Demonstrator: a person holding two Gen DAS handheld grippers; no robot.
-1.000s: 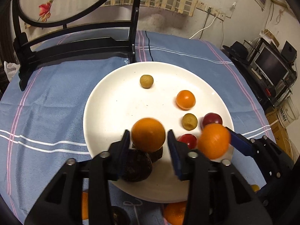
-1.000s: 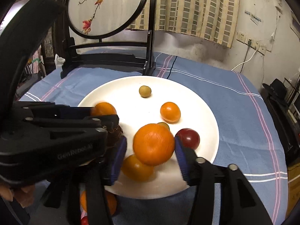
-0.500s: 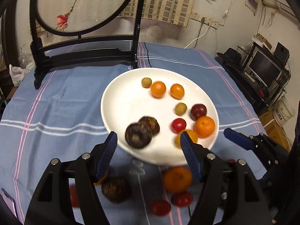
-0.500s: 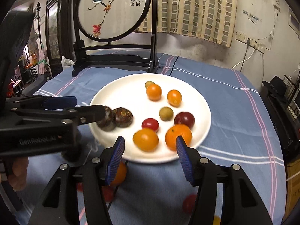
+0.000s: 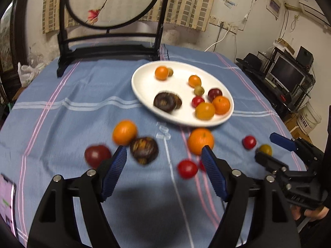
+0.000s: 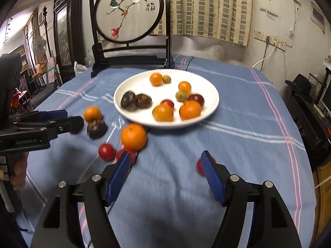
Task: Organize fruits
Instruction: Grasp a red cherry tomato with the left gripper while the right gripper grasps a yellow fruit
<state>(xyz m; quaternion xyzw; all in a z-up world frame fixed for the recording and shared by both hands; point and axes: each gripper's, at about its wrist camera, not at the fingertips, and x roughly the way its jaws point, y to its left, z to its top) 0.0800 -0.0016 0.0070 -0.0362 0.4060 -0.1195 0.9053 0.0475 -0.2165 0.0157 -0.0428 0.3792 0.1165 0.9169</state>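
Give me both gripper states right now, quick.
Left gripper: open, holding nothing, above the tablecloth.
Right gripper: open, holding nothing.

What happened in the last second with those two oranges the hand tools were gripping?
Both were let go onto the white round plate. The left gripper and right gripper opened and drew back toward the person, both now empty. The fruit lying loose on the blue striped tablecloth has come into view. The plate stayed put.

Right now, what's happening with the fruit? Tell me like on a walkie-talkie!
Left gripper open, empty. Right gripper open, empty. White plate holds ten fruits; big orange loose on cloth. Nothing blocking.
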